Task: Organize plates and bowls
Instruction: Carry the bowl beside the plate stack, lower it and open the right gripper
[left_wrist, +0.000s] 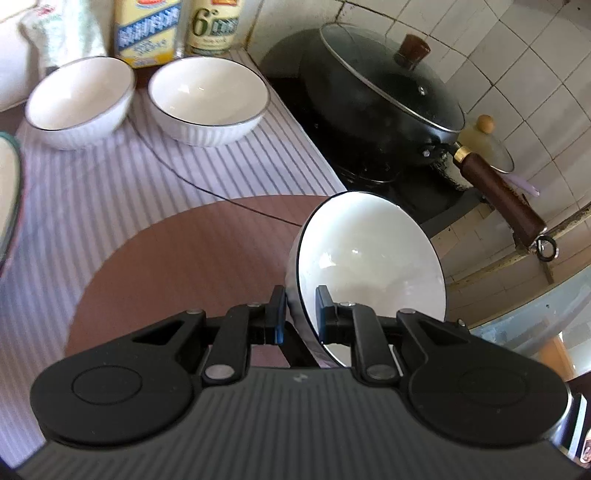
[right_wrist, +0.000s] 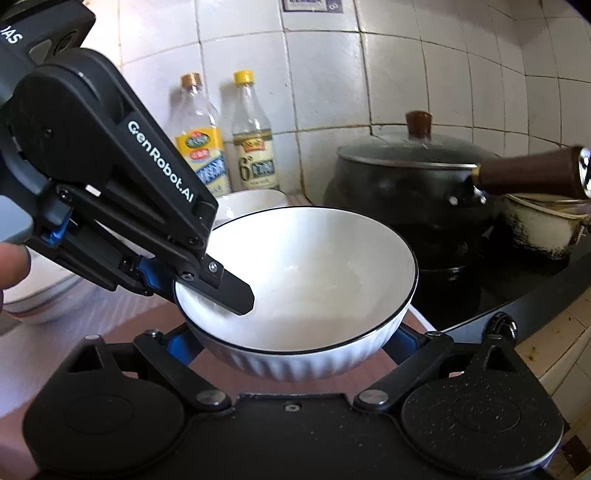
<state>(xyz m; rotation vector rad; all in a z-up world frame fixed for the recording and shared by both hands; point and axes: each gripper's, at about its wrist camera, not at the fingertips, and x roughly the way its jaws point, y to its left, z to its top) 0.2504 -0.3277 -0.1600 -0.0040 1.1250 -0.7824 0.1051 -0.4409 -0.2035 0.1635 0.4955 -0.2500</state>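
Item, nearest: left tool (left_wrist: 300, 312) is pinching the rim of a white bowl (left_wrist: 369, 273), one pad inside the wall, one outside. In the right wrist view the left tool (right_wrist: 207, 284) is reaching in from the left and gripping that bowl (right_wrist: 306, 280) at its near-left rim. The bowl is hanging just above a brown mat (left_wrist: 192, 258) at the near right of the desk (left_wrist: 92, 206).

Right tool (right_wrist: 291, 345) is standing wide, its fingers (right_wrist: 181, 341) flanking the bowl's ribbed underside; whether they are touching it cannot be told.

Handling, as judged: glazed ceramic, stiff, fairly heavy, smooth and likely slippery, liable to chip if knocked. The rim is serving as the one thin hold; the ribbed outer wall is offering a steadier hold across the body.

Attitude: round, with no long axis; the mouth is facing up and slightly toward the right wrist camera, rim nearly level there.

Item, farther: two matching bowls, left bowl (left_wrist: 79, 101) and right bowl (left_wrist: 208, 99), are sitting upright on striped cloth, side by side, apart.

Item, farthest: two bottles (right_wrist: 255, 147) are standing at the tiled wall; a lidded black pot (right_wrist: 410, 181) is sitting on the stove, far right.
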